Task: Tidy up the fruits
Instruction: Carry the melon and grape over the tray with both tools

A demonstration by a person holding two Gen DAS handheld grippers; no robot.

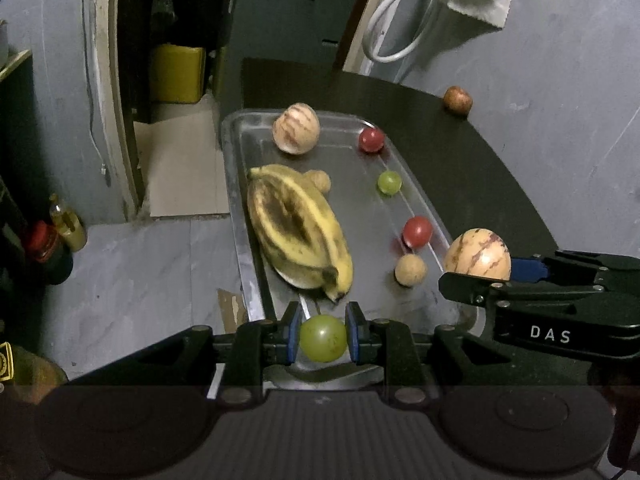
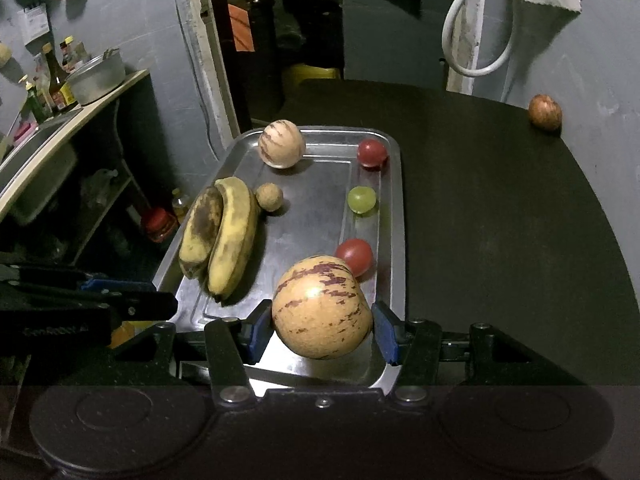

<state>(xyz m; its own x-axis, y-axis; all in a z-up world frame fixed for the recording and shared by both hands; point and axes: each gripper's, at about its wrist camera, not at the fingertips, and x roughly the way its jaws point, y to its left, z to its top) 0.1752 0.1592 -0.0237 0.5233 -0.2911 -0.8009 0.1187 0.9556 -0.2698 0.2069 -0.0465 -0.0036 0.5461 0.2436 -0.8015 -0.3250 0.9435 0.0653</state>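
A steel tray [image 1: 236, 184] [image 2: 394, 216] on a dark table holds two spotted bananas [image 1: 300, 232] [image 2: 224, 236], a striped pale melon [image 1: 296, 129] [image 2: 281, 143], two red tomatoes [image 1: 371, 140] [image 1: 417, 231], a green grape [image 1: 389, 182] [image 2: 361, 199] and small tan fruits [image 1: 410, 270] [image 2: 269, 197]. My left gripper [image 1: 323, 338] is shut on a green grape [image 1: 323, 338] above the tray's near end. My right gripper [image 2: 322, 326] is shut on a second striped melon [image 2: 322, 308] [image 1: 477, 255] above the tray's near right corner.
A brown-red fruit [image 1: 457, 100] [image 2: 545, 112] lies alone on the dark table [image 2: 500, 208] by the grey wall at far right. A white hose [image 2: 476, 28] hangs behind. Left of the table are a drop to the floor, jars [image 1: 48, 252] and a shelf with bottles [image 2: 52, 80].
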